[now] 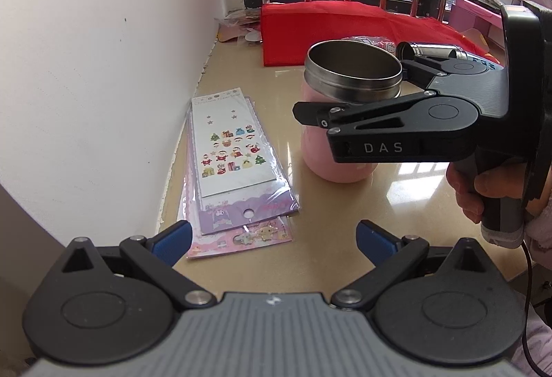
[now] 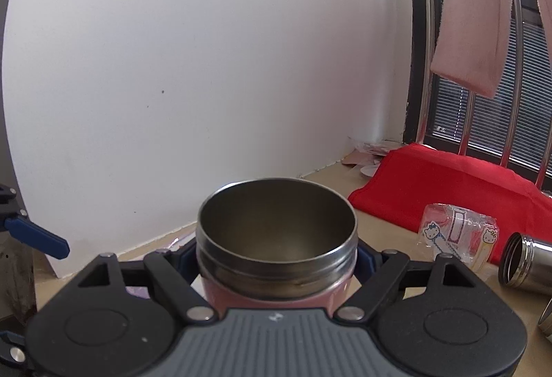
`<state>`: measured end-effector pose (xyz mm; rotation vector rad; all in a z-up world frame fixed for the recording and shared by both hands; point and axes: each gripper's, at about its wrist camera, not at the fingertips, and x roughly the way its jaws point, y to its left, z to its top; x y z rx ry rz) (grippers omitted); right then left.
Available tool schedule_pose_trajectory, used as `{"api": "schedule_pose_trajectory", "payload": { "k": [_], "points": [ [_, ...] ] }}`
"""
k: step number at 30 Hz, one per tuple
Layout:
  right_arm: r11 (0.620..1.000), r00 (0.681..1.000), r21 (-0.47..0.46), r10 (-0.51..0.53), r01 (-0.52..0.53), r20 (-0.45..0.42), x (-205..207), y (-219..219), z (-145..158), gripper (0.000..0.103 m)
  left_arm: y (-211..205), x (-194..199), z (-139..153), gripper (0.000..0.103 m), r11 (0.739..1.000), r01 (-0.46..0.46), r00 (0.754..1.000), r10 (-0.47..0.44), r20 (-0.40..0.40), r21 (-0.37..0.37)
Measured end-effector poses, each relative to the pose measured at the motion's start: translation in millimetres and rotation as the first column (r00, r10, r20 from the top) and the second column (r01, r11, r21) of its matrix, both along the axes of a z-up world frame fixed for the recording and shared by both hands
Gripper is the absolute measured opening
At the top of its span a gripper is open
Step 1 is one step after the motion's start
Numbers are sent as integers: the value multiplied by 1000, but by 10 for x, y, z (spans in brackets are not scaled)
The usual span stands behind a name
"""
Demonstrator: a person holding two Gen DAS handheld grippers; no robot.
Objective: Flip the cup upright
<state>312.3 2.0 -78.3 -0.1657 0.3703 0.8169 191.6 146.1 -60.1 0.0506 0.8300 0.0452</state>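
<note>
The pink cup with a steel threaded rim stands upright on the beige counter, its mouth facing up. My right gripper is shut on the cup just below the rim, coming in from the right. In the right wrist view the cup sits between the fingers and its steel inside shows empty. My left gripper is open and empty, near the counter's front edge, well short of the cup.
A stack of sticker sheets lies left of the cup by the white wall. A red cloth lies at the back under the window. A steel flask lies on its side at right, beside a clear Hello Kitty packet.
</note>
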Motion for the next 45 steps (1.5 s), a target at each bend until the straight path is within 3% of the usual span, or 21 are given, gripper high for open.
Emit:
{"api": "schedule_pose_trajectory", "payload": {
  "k": [4,10,17,25,30,35,41,45],
  "points": [
    [1000,1000,10,23,-23,2,9,-32,-16,83,-10,31,-18,103,1000,3,1000,-3,-9,5],
    [996,999,77,44,-44,-3,-43,-131,26,102,-40,13,-1,103,1000,7,1000,-7,2,5],
    [987,999,159,-22,15,45,-347,-517,278,103,-148,-136,123,103,1000,16,998,-14,60,-25],
    [966,976,161,-212,200,57,-1182,-1411,463,103,-530,-596,277,103,996,59,969,-41,242,-67],
    [929,936,163,-345,331,66,-1848,-1880,537,103,-905,-1000,403,103,990,117,928,-80,364,-80],
    [889,892,183,-441,419,97,-2492,-2198,622,103,-1215,-1518,576,103,987,113,884,-48,464,-112],
    [872,873,177,-477,456,99,-3055,-2452,630,103,-1426,-2115,639,103,990,85,859,-14,512,-116],
    [861,860,169,-500,479,108,-3257,-2550,672,103,-1534,-2270,586,103,994,86,870,-40,491,-70]
  ]
}}
